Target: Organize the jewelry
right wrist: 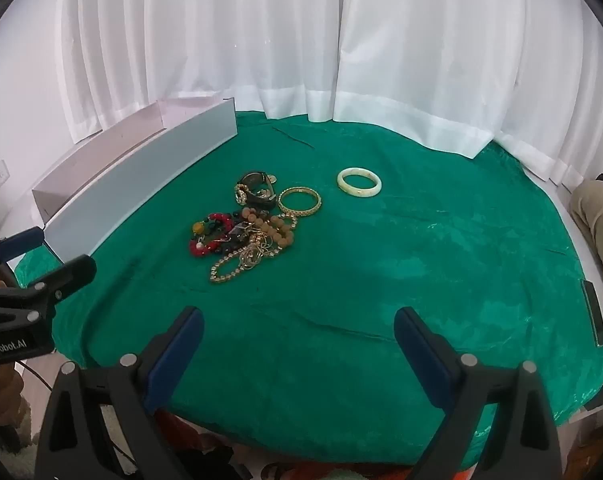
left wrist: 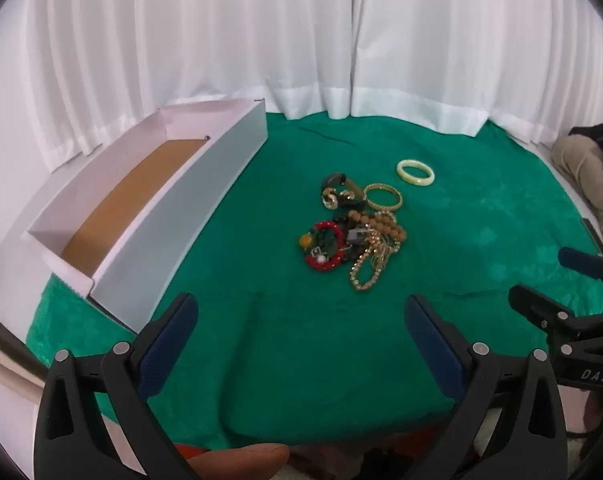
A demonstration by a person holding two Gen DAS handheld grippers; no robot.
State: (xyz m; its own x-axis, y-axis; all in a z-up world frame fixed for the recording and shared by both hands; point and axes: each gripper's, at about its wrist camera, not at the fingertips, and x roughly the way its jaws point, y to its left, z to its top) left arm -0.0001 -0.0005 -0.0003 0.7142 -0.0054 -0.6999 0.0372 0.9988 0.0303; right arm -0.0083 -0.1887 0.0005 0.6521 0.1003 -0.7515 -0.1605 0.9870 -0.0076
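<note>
both grippers hang wide and empty over a green cloth (left wrist: 461, 248), the left gripper (left wrist: 301, 312) and the right gripper (right wrist: 297, 324). ahead, mid-cloth, lies a tangled jewelry pile (right wrist: 245, 236); its limp chains likely snag. a stiff pale bangle (right wrist: 359, 182) lies apart, easiest pinched across its rim. a white box (left wrist: 173, 216) stands left.

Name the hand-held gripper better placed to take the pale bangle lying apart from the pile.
Right, probably. The pale bangle lies on the right side of the jewelry pile, away from the white box at the left. Both the right hand-held gripper and left hand-held gripper are open and empty.
</note>
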